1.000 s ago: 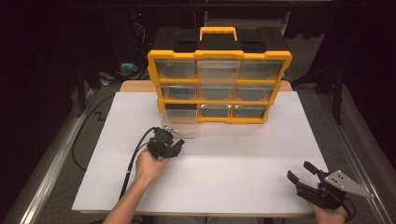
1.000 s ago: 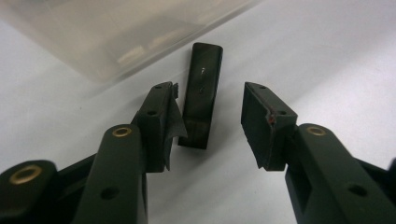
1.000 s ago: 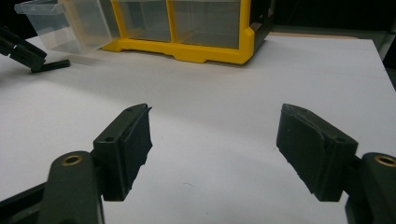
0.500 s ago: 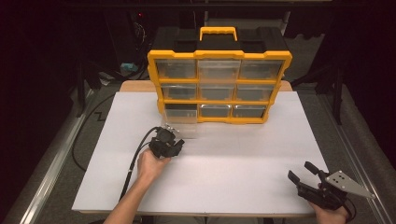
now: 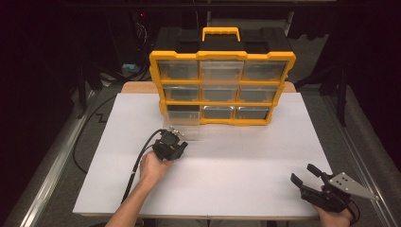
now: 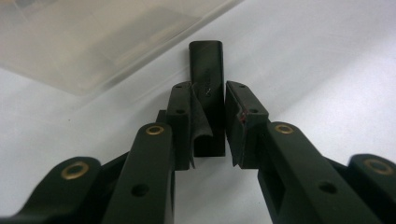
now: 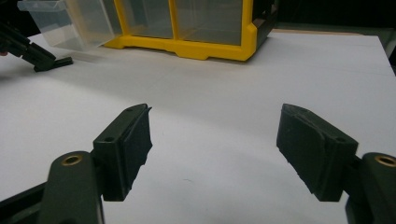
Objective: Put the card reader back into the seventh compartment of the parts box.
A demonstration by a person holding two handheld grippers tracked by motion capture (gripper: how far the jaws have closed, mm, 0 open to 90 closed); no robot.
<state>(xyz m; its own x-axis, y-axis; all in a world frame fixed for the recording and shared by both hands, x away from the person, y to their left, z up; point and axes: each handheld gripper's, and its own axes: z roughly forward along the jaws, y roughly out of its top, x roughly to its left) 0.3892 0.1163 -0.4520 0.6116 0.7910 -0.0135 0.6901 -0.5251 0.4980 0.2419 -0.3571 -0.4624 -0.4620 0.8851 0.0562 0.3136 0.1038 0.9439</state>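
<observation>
Left gripper view puts us right on it: the left gripper (image 6: 208, 123) has just been closing its jaws, and now they sit clamped on a small black rectangular block (image 6: 206, 70) lying on the white table (image 6: 327, 60), just in front of the pulled-out clear drawer (image 6: 93, 42). That block looks rigid, light and smooth-sided, so I'd judge the grip across its narrow flanks, near the middle, is the sound place; too near an end and it could pivot. In the high view the left hand (image 5: 153, 165) angles the gripper down and forward toward the yellow organizer (image 5: 222, 85). Over at the near right corner, the right gripper (image 5: 306, 176) rests low, jaws spread wide and holding nothing.
</observation>
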